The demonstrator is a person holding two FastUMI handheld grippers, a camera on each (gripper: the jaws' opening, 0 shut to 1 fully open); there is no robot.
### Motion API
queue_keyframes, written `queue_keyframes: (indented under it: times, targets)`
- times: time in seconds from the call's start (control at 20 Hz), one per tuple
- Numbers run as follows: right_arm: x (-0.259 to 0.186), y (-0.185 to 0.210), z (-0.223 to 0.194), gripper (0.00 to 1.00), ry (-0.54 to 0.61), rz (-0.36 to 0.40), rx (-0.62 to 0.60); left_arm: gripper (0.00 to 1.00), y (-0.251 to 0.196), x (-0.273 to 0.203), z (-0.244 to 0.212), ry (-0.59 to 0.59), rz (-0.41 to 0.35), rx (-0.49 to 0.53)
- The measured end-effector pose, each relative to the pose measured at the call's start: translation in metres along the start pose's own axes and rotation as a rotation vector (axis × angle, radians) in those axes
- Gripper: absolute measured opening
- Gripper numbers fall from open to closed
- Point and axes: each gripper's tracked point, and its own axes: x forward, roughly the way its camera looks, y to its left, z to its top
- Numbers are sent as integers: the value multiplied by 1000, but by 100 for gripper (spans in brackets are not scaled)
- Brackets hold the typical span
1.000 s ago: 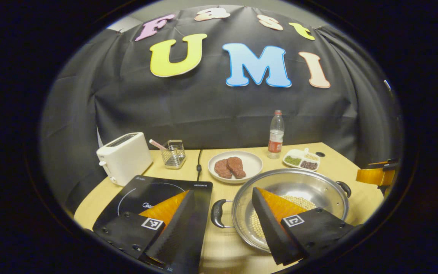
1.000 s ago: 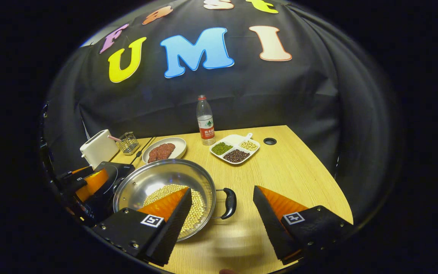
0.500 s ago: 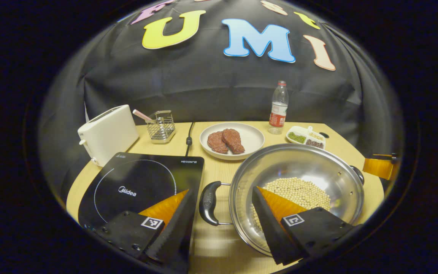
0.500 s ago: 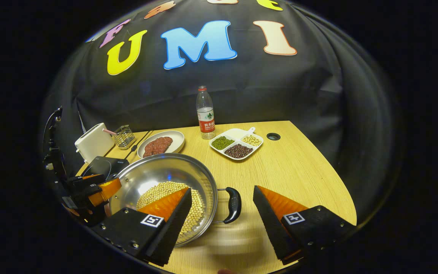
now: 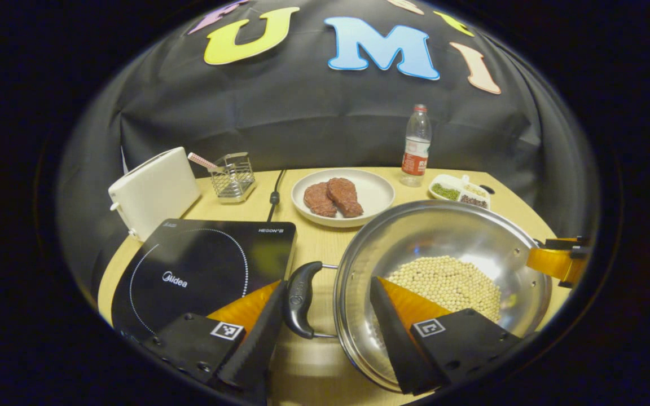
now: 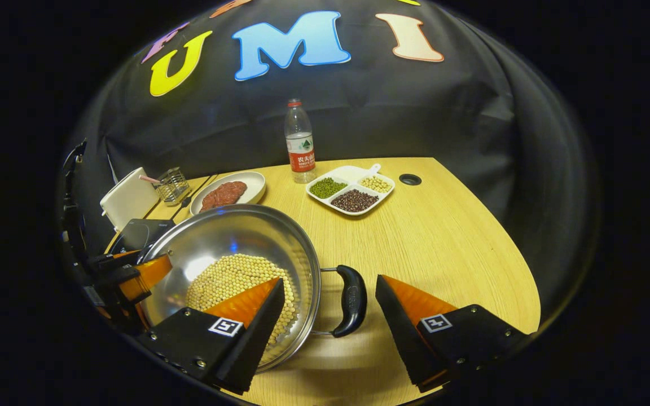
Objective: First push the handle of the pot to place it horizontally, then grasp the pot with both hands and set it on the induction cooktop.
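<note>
- With both handles lying level at the sides of the pot [image 5: 443, 270], the push step appears complete and the two-handed grasp is in hand.
- Left gripper [image 5: 325, 316]: fingers spread wide, straddling the left handle [image 5: 299, 299]; the outer finger sits just beside the handle, contact cannot be confirmed.
- Right gripper [image 6: 328, 307]: fingers spread wide, straddling the right handle [image 6: 350, 299], with clear gaps on either side.
- Next move, as judged: close each gripper on its handle, lift both sides evenly, then carry the pot leftward onto the cooktop [image 5: 201, 265]. An uneven lift would let the contents roll.
- Pot: round, shallow, polished steel, resting on the wooden table [image 6: 443, 237] just beside the cooktop. Handles are dark, smooth, curved grips on thin wire brackets.
- Contents: small pale round beans [image 5: 449, 282] heaped loosely in the bottom.
- Cooktop: flat, glossy black slab with a printed ring.
- Farther back: a white toaster [image 5: 153, 189], a wire basket [image 5: 235, 177], a white plate [image 5: 376, 194] with two brown meat pieces, a divided dish [image 6: 350, 189] of beans, and a clear plastic bottle [image 6: 298, 141].
</note>
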Motion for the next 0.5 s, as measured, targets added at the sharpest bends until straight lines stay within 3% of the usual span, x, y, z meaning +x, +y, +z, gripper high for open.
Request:
queue_keyframes:
  times: [0.05, 0.1, 0.15, 0.2, 0.4, 0.5]
  targets:
    - [4, -2, -4, 98, 14, -9, -2, 89, 0, 1, 1, 0, 7, 6]
    - [6, -6, -7, 96, 28, -19, -4, 93, 3, 2, 0, 5, 15, 13]
    - [7, -7, -9, 89, 39, -23, -4, 93, 3, 3, -1, 11, 13, 15]
    - [8, -8, -11, 88, 48, -22, -1, 86, 2, 4, -2, 16, 13, 19]
    - [9, -16, -14, 87, 56, -33, 2, 82, -5, 4, -9, 46, 4, 18]
    - [9, -26, -14, 87, 54, -57, -2, 86, -15, 5, -12, 61, -2, 22]
